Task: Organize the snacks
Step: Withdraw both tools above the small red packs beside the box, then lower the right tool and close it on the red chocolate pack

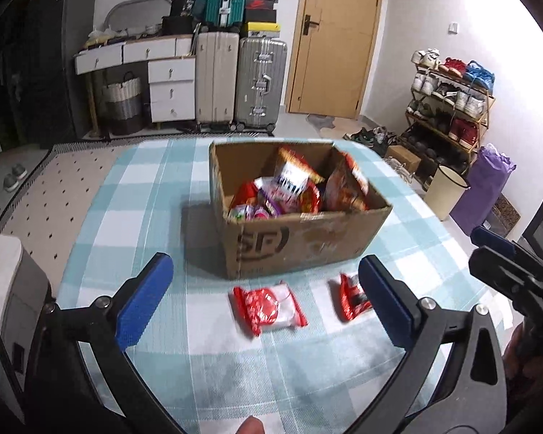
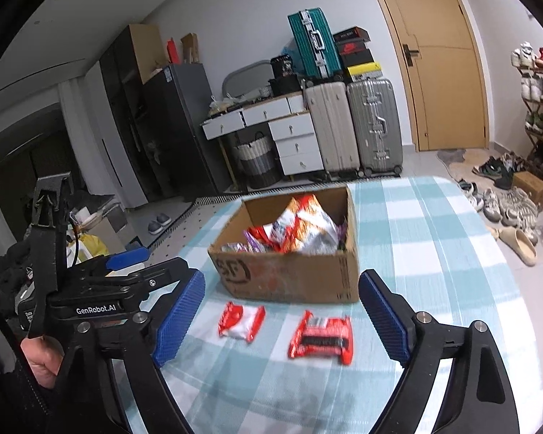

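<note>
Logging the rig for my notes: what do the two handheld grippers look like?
Both are black, with curved black finger arms, silver pivot bolts and ribbed blue pads. The left gripper shows white "GenRobot.AI" lettering on its body in the right wrist view, plus a thin black cable. The right gripper looks the same; a dark sleeve shows at the left hand.

Glossy foil snack packets [image 2: 320,338], matt cardboard box [image 2: 289,278], woven checked tablecloth [image 2: 434,271].

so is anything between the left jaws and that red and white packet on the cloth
Nothing visible. The left gripper is open, and the red and white packet lies flat on the checked tablecloth with bare cloth in front of it. The cardboard box sits behind it, and the red packet lies apart to one side.
</note>
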{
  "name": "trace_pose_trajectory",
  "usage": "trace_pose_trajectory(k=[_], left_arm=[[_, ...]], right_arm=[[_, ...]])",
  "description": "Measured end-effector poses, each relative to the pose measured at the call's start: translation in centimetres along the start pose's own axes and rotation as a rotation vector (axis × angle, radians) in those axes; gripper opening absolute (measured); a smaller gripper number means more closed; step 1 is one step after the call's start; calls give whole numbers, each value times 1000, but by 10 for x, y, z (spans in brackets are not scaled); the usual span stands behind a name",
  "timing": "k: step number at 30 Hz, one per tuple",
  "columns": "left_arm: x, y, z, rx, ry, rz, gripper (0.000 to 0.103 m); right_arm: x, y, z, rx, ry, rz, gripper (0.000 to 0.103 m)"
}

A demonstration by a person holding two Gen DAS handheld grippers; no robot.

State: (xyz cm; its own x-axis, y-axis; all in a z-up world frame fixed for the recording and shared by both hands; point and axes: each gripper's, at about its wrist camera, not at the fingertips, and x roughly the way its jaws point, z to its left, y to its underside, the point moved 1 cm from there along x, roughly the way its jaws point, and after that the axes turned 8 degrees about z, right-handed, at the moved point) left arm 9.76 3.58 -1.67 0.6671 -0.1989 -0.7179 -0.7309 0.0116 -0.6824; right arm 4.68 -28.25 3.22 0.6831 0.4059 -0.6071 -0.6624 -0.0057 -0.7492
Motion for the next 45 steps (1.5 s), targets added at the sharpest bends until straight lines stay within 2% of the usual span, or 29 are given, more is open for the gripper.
trace_pose_trajectory(k=[8,16,25,34,41,43,45], left_arm=[[34,16,12,-37,-38,37,102],[64,23,25,-61,-37,73,102],[86,27,44,-89,-20,99,102],[102,27,57,-104,-10,119,102],[114,26,69,-119,-15,133,102],[118,26,72,-123,-14,143,102],[121,26,73,-127,-13,147,102]], right_arm=[[21,26,-14,38,16,72,89],[51,41,-30,68,20,148,89],[102,47,-48,107,29,249,89],[139,45,-45,55,81,308,88],[160,42,-40,4,112,355,75],[163,43,-37,-24,134,363,57],[162,42,-35,-41,129,357,50]])
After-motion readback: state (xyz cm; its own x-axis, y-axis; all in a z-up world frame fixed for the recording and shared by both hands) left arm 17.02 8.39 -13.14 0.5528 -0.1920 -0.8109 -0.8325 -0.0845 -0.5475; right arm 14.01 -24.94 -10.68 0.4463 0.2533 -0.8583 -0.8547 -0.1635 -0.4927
